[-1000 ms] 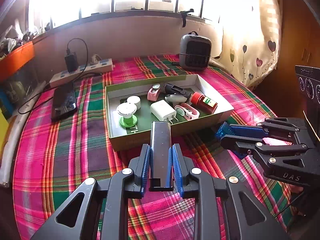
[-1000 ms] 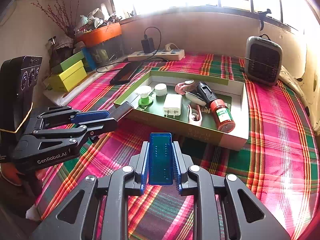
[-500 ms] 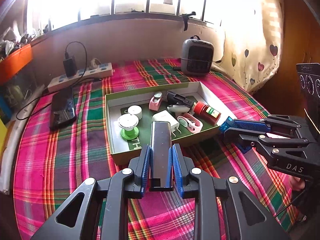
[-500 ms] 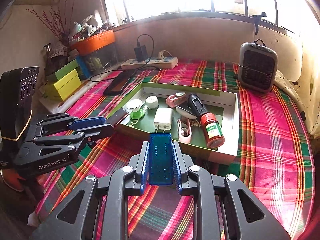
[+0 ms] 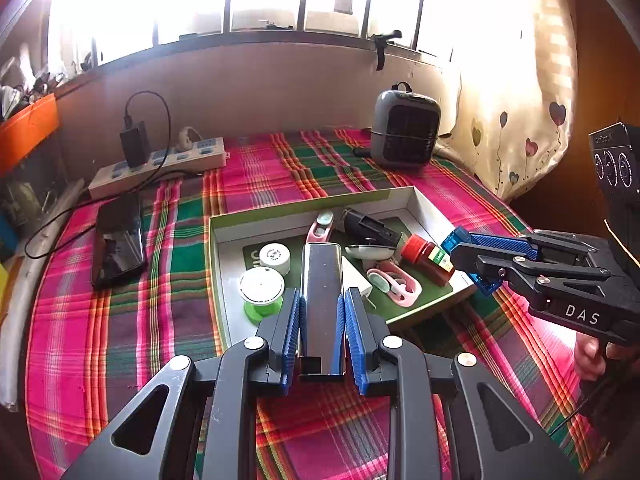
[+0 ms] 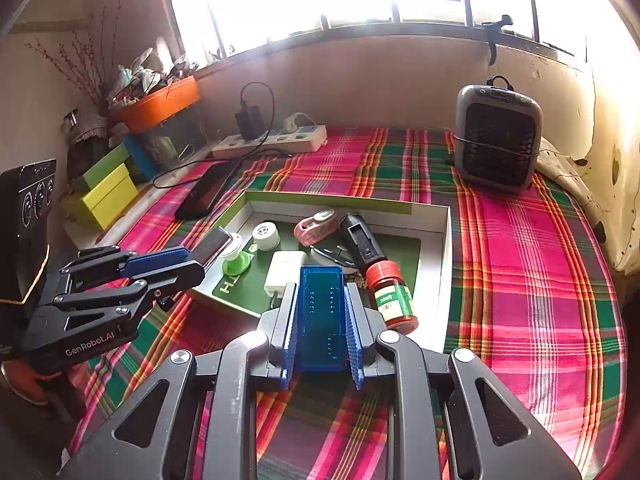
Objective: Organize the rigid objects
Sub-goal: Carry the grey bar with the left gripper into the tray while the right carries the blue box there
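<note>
My left gripper clenches a glossy dark slab; my right gripper clenches a translucent blue block. Just beyond both tips sits the cardboard box. Only the right view shows yellow boxes.

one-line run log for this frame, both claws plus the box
left claw: shut on dark metallic bar | right claw: shut on blue case | box: holds small items | both held above cloth

White charger half hidden behind held silver bar, red jar's label unreadable
</note>
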Demonstrator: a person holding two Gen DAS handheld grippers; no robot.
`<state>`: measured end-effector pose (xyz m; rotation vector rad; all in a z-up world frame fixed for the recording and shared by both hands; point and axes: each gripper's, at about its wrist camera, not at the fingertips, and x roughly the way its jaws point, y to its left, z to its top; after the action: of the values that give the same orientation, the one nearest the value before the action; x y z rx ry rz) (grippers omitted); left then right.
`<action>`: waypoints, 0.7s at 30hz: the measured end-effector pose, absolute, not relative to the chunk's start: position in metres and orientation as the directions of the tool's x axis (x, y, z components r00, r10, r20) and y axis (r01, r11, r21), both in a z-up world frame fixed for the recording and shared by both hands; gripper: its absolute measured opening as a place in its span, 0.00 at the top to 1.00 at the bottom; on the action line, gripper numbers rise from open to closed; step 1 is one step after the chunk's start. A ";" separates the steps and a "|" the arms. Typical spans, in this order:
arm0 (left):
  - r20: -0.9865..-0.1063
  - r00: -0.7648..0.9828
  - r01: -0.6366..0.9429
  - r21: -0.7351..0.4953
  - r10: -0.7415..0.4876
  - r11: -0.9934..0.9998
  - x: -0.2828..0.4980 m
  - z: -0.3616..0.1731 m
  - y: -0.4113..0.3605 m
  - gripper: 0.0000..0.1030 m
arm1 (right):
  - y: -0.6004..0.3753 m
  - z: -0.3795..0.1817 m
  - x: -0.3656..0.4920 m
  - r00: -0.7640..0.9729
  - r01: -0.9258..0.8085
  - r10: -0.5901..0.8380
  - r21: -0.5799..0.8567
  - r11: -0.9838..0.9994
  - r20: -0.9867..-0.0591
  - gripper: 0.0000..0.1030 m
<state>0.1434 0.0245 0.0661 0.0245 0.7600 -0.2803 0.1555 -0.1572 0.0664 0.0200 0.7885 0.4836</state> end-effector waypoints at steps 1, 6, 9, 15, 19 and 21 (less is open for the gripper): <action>-0.683 0.690 0.258 -0.078 -0.240 0.963 0.146 0.066 0.024 0.79 | -0.158 0.066 0.159 0.605 -0.403 0.421 0.196 0.894 -0.675 0.78; -0.686 0.686 0.258 -0.082 -0.243 0.963 0.158 0.062 0.023 0.79 | -0.161 0.064 0.175 0.609 -0.380 0.413 0.209 0.901 -0.677 0.78; -0.692 0.680 0.250 -0.093 -0.243 0.964 0.164 0.057 0.023 0.79 | -0.160 0.062 0.182 0.613 -0.371 0.407 0.209 0.905 -0.677 0.78; -0.709 0.661 0.251 -0.102 -0.248 0.962 0.172 0.047 0.021 0.79 | -0.156 0.053 0.195 0.600 -0.364 0.401 0.211 0.907 -0.692 0.78; -0.716 0.654 0.248 -0.104 -0.245 0.963 0.176 0.041 0.019 0.79 | -0.155 0.044 0.201 0.588 -0.357 0.400 0.219 0.908 -0.703 0.78; -0.720 0.649 0.247 -0.104 -0.244 0.963 0.178 0.039 0.019 0.79 | -0.156 0.040 0.204 0.583 -0.350 0.399 0.223 0.910 -0.708 0.78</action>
<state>0.1783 0.0188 0.0385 0.0031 0.8178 -0.2791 0.2038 -0.1557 0.0395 0.0616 0.8415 0.4374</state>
